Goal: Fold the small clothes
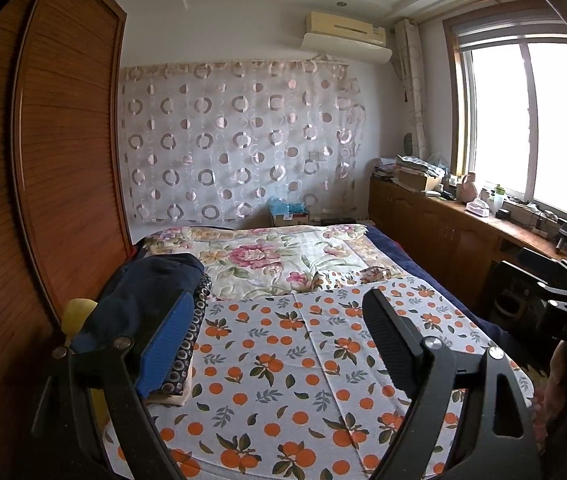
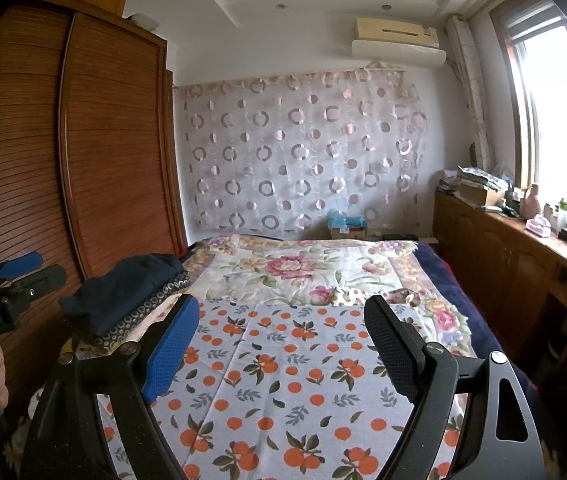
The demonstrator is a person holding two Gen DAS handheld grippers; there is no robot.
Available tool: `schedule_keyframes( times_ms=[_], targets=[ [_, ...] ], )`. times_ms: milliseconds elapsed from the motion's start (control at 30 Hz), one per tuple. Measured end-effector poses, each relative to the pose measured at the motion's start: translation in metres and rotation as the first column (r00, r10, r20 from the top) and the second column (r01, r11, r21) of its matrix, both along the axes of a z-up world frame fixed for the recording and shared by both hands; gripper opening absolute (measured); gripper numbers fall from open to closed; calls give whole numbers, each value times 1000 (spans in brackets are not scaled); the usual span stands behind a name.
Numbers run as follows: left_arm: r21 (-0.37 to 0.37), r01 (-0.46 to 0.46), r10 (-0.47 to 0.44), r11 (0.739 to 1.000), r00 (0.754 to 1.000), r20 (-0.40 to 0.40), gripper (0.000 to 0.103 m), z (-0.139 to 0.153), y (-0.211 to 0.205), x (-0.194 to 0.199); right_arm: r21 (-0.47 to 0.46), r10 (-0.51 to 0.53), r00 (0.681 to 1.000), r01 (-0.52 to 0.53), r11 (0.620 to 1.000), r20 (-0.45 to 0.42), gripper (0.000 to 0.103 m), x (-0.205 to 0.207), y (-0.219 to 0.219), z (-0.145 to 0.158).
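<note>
Left wrist view: the left gripper (image 1: 283, 344) hangs with jaws spread and empty over the orange-print white cloth (image 1: 283, 360) laid flat on the bed (image 1: 423, 256) as a folding surface; a stack of folded dark clothes (image 1: 155, 304) sits at the bed's left edge, probably finished pieces set aside.

Right wrist view: the right gripper (image 2: 283, 344) is likewise released and holds nothing; no unfolded garment shows.

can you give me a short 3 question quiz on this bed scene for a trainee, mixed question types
1. True or false: the left gripper is shut on a garment.
2. Multiple choice: the pile of folded clothes lies A) by the wardrobe side of the bed, B) by the window side, C) on the floor.
3. Short answer: what fruit pattern is on the cloth spread below the right gripper?

Key
1. False: both grippers stand open and hold nothing.
2. A
3. Oranges with leaves.
</note>
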State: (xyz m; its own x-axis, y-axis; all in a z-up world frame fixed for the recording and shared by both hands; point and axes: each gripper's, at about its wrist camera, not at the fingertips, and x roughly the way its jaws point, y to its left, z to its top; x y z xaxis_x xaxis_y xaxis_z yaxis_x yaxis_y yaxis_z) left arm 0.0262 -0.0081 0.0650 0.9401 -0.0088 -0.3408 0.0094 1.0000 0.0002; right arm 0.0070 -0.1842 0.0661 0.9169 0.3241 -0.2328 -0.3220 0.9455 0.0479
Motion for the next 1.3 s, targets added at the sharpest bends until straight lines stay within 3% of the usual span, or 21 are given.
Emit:
schedule_keyframes(
  times_ms=[1300],
  targets=[
    [1, 0, 0, 1000, 1000, 1, 87, -1, 3, 0, -6, 6, 1000, -6, 1000, 1, 86, 7, -11, 0]
  ],
)
